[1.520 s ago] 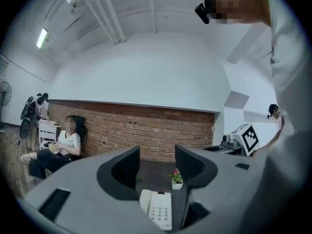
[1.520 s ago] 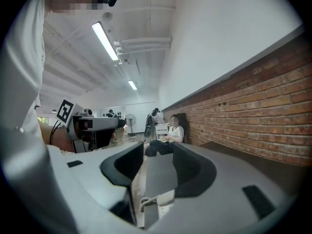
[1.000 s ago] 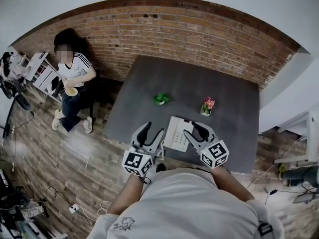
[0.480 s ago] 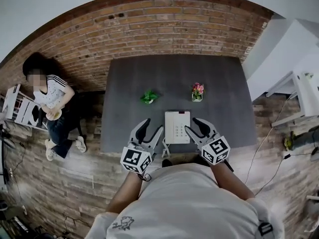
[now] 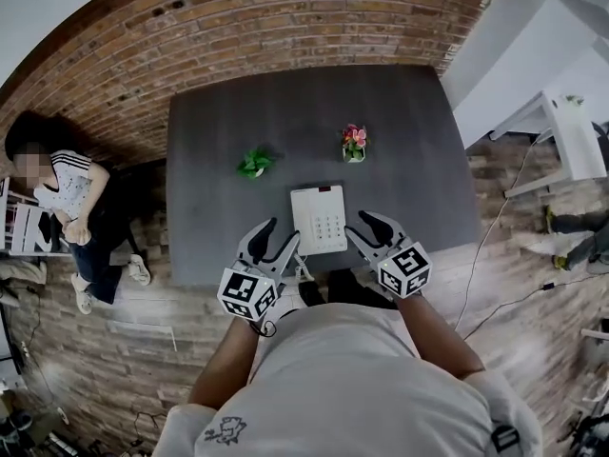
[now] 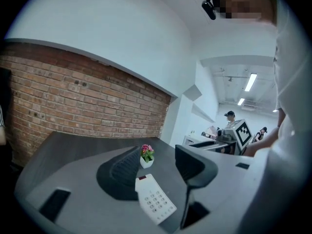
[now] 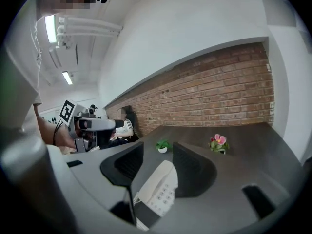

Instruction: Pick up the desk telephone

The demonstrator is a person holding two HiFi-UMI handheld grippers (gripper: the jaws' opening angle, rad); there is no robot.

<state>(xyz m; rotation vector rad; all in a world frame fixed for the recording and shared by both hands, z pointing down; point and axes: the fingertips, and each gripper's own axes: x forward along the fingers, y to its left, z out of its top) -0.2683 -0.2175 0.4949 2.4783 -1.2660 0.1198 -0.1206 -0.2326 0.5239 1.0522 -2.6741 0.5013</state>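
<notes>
So the white desk telephone (image 5: 318, 219) is sitting flat on the dark grey table (image 5: 285, 103), close to the near edge, keypad facing up, and nobody's got hold of it. The left gripper (image 5: 279, 234) is just off the phone's near-left corner with its jaws spread wide and nothing in them. The right gripper (image 5: 364, 228) is just off the near-right corner, jaws also wide apart and empty. From the left gripper view the telephone (image 6: 155, 199) shows low in the gap between the jaws of that gripper (image 6: 158, 160), but the pads aren't touching it. Same story in the right gripper view: the phone (image 7: 158, 186) lies in front of and between the open jaws of that gripper (image 7: 157, 160) without contact, handset along its left side and a coiled cord (image 7: 137, 197) at the near end. Farther back on the table there's a little green plant (image 5: 253, 164) and a pink flower pot (image 5: 354, 143), both well apart from the phone. Brick wall (image 5: 238, 27) behind, and a seated person (image 5: 67, 198) off to the left of the table.
</notes>
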